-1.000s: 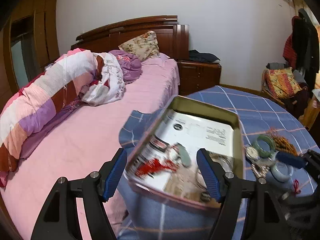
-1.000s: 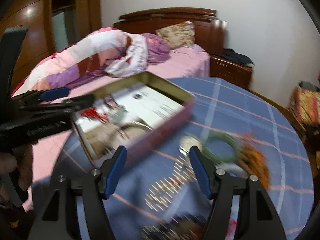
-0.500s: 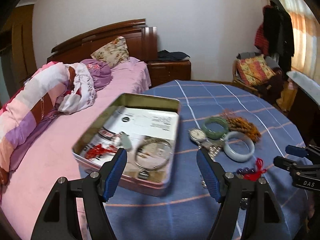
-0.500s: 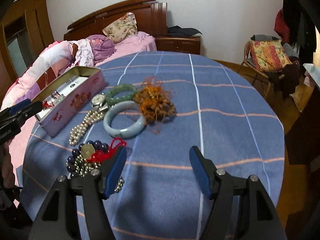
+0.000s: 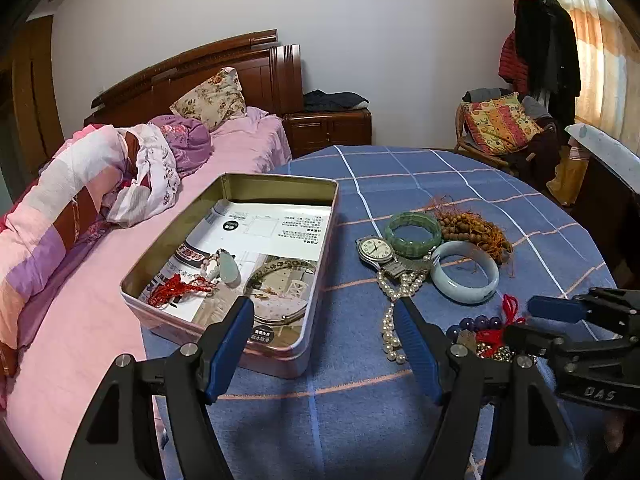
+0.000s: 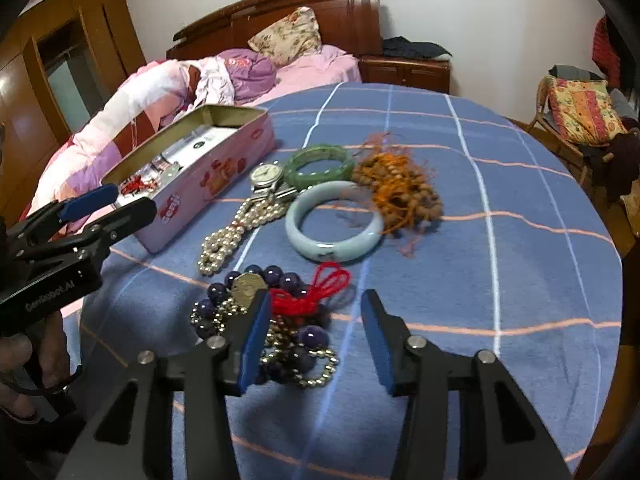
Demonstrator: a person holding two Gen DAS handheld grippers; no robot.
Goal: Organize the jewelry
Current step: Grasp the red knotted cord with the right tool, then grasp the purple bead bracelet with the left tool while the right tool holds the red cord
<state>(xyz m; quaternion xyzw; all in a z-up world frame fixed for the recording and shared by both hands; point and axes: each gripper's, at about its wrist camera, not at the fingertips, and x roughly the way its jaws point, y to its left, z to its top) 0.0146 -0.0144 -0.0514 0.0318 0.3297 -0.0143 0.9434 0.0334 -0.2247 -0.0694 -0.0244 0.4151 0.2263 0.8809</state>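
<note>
Both tools are built alike: the left gripper (image 5: 326, 334) and the right gripper (image 6: 316, 336) each have two black, angular plastic fingers with triangular cut-outs, round silver screws at the joints, and flat blue pads (image 6: 254, 344) on the inner faces of the tips. Seen from the side, the left one carries pale lettering along its black body, and the right one shows grey letters reading "DAS" on its black frame. A bare hand (image 6: 24, 364) grips the left tool's handle, with a thin black cord looped beside it.
</note>
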